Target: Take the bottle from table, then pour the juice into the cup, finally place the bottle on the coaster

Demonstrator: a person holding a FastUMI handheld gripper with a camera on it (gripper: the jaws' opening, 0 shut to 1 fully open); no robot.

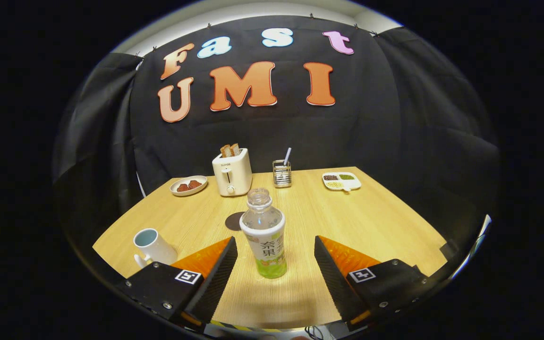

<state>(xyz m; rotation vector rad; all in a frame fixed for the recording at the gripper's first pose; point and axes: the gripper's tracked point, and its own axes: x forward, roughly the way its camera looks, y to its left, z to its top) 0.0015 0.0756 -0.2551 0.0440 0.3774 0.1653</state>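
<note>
The gripper (276, 245) is hovering low over the wooden surface (376, 222) with its fingers spread wide, touching nothing. Between the fingers the bottle (265, 236) is standing upright: clear plastic, uncapped, wrapped in a white and green label, with pale green juice showing at its base. Beside the bottle, by the left finger, a white cup (153, 246) is sitting. Just behind the bottle a dark round coaster (235, 221) is lying flat. Farther behind the bottle a toaster (232, 172) is standing.
</note>
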